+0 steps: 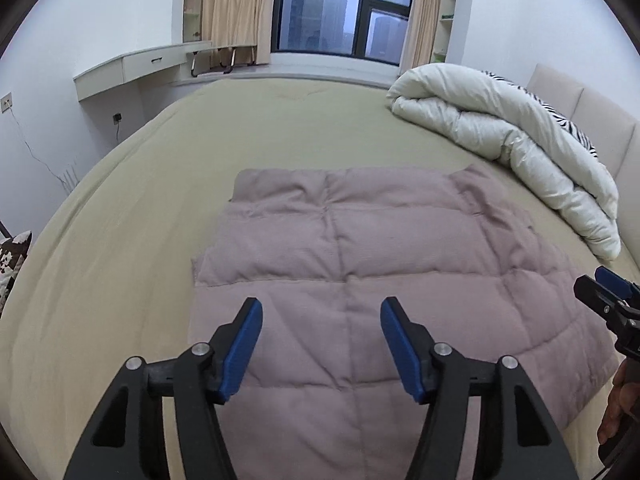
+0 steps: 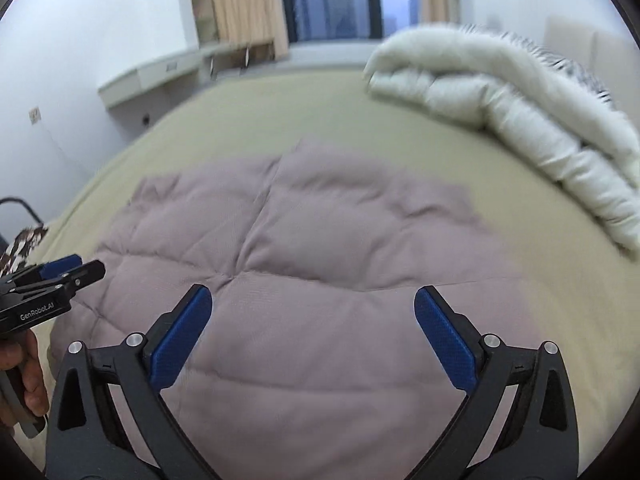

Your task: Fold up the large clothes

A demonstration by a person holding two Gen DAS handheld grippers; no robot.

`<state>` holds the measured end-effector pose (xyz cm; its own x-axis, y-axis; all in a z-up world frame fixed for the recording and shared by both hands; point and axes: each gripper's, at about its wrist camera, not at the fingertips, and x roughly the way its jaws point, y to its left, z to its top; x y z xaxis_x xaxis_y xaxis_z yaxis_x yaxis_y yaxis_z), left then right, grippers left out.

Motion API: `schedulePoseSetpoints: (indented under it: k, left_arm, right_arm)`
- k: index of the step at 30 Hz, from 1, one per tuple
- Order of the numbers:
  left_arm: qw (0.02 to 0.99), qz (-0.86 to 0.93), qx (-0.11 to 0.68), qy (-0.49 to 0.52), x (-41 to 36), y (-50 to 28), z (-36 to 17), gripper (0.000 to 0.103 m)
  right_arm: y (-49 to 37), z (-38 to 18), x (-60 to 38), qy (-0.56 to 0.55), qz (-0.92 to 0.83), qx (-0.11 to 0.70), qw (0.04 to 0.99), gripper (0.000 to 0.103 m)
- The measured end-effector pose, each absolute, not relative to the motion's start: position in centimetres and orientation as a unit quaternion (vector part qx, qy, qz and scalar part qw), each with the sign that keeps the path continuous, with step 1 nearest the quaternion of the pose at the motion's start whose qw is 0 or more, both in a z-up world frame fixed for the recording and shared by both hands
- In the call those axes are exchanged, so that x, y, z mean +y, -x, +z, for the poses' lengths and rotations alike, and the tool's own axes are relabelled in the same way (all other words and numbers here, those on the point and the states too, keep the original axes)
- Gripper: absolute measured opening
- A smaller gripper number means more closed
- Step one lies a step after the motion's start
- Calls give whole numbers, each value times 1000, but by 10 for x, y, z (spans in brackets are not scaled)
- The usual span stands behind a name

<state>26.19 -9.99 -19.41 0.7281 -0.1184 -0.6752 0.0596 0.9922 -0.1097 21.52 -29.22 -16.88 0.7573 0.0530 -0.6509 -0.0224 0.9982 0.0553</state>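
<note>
A mauve quilted padded garment (image 1: 360,256) lies flat on the beige bed (image 1: 200,140), folded into a rough rectangle. It also shows in the right wrist view (image 2: 320,248), which is blurred. My left gripper (image 1: 321,312) is open and empty, held above the garment's near part. My right gripper (image 2: 313,300) is open and empty, also above the garment. The right gripper shows at the right edge of the left wrist view (image 1: 604,292). The left gripper shows at the left edge of the right wrist view (image 2: 68,272).
A rolled white duvet (image 1: 512,136) lies along the bed's right side by the padded headboard (image 1: 580,100). A floating desk (image 1: 140,66) hangs on the left wall. A dark window (image 1: 344,8) with curtains is at the far end. A patterned cushion (image 1: 14,256) sits at the left.
</note>
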Motion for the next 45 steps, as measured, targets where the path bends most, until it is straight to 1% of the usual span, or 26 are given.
schedulePoseSetpoints:
  k: [2, 3, 5, 6, 7, 10, 12, 15, 17, 18, 20, 22, 24, 26, 27, 28, 31, 33, 35, 36, 38, 41, 45]
  left_arm:
    - [931, -63, 360, 15, -120, -253, -194, 66]
    - [926, -69, 372, 0, -131, -256, -202, 66]
    - [913, -69, 402, -3, -138, -264, -224, 68]
    - [911, -67, 407, 1, -136, -265, -231, 73]
    - [912, -63, 405, 6, -134, -267, -237, 75]
    - [914, -65, 401, 0, -133, -267, -244, 78]
    - [916, -69, 396, -10, -133, -267, -249, 79]
    - [913, -71, 403, -5, -131, -267, -246, 78]
    - [909, -71, 409, 20, -124, -259, -232, 70]
    - [914, -70, 400, 27, -121, -251, -225, 67]
    - [925, -58, 375, 35, -113, -233, -214, 67]
    - [925, -53, 373, 50, -104, -222, -217, 67]
    - [917, -50, 393, 49, -103, -224, -236, 68]
    - [918, -50, 393, 36, -105, -224, -247, 68]
    - [917, -51, 395, 28, -107, -226, -250, 69]
    - [916, -54, 397, 27, -107, -227, -251, 69]
    - [909, -66, 409, 52, -98, -227, -241, 69]
    - [909, -73, 401, 89, -81, -218, -226, 69]
    - [913, -64, 385, 120, -55, -207, -214, 77]
    - [914, -53, 379, 136, -40, -204, -211, 88]
    - [905, -43, 380, 185, -1, -205, -210, 95]
    - [872, -66, 417, 249, 42, -222, -226, 95]
    - [826, -103, 458, 312, 70, -247, -259, 94]
  right_arm:
    - [-197, -169, -311, -11, -8, 347, 938, 103]
    - [-197, -177, -323, -8, -23, 360, 933, 103]
    - [-204, -206, -349, -31, -45, 417, 907, 103]
    - [-205, -221, -357, -45, -40, 443, 894, 103]
    - [-201, -231, -363, -52, -26, 439, 896, 103]
    - [-195, -238, -356, -15, -28, 414, 910, 103]
    - [-189, -244, -352, -11, -34, 405, 914, 103]
    - [-188, -246, -349, -10, -39, 411, 911, 103]
    - [-199, -233, -350, -14, -57, 437, 898, 103]
    - [-197, -221, -346, -15, -66, 435, 898, 101]
    - [-182, -193, -334, -36, -30, 391, 919, 100]
    - [-166, -180, -309, -30, -2, 365, 930, 100]
    - [-162, -188, -286, -9, 19, 376, 926, 100]
    - [-174, -221, -267, 14, 28, 428, 903, 101]
    - [-176, -231, -266, 12, 22, 432, 901, 102]
    - [-175, -236, -267, 5, 21, 420, 907, 103]
    - [-178, -232, -271, -4, 32, 429, 903, 103]
    - [-181, -219, -282, -28, 51, 440, 896, 103]
    - [-167, -192, -308, -81, 70, 387, 916, 103]
    - [-165, -182, -321, -99, 74, 369, 921, 103]
    - [-168, -171, -362, -145, 78, 365, 917, 103]
    - [-183, -175, -425, -230, 95, 378, 892, 103]
    - [-207, -200, -486, -319, 94, 404, 852, 103]
